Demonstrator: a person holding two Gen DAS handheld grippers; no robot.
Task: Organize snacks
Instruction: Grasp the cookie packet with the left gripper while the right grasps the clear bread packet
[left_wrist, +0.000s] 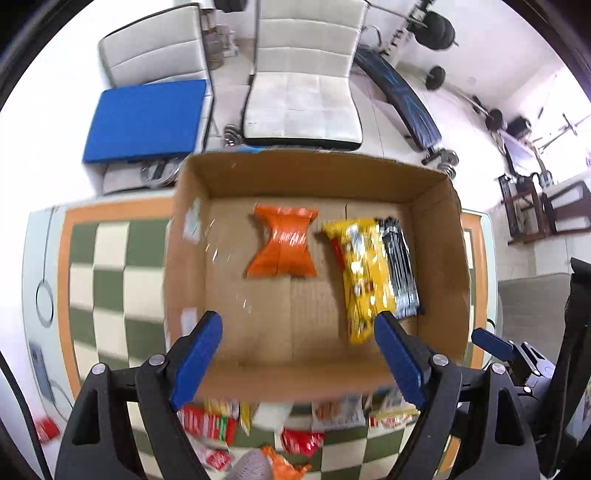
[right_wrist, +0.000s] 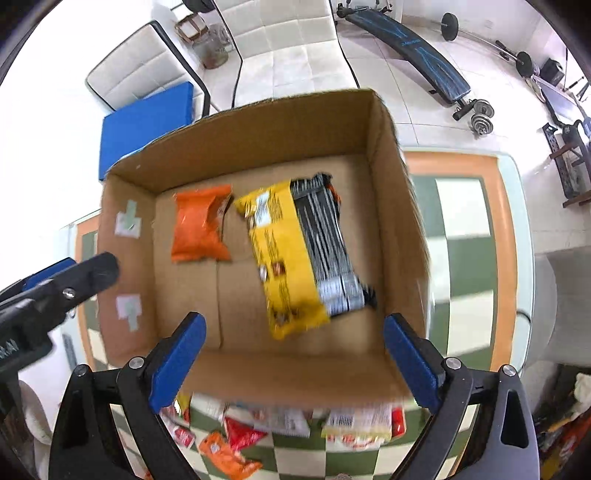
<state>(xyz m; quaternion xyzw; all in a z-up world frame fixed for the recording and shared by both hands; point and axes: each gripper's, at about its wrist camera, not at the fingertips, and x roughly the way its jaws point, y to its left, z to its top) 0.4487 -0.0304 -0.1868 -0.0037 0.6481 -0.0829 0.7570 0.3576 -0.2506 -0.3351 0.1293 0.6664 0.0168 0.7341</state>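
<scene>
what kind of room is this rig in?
Likely a home living or dining room doubling as a gym: white padded chairs, a blue-black sit-up bench with dumbbells on tile floor, and a green-checked table.

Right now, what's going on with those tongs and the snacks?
Both tongs open, empty, above cardboard box. Orange packet, yellow packet inside. More snacks wait outside. Nothing blocking.

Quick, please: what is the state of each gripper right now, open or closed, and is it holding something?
Left gripper: open, nothing between the fingers.
Right gripper: open, nothing between the fingers.
</scene>
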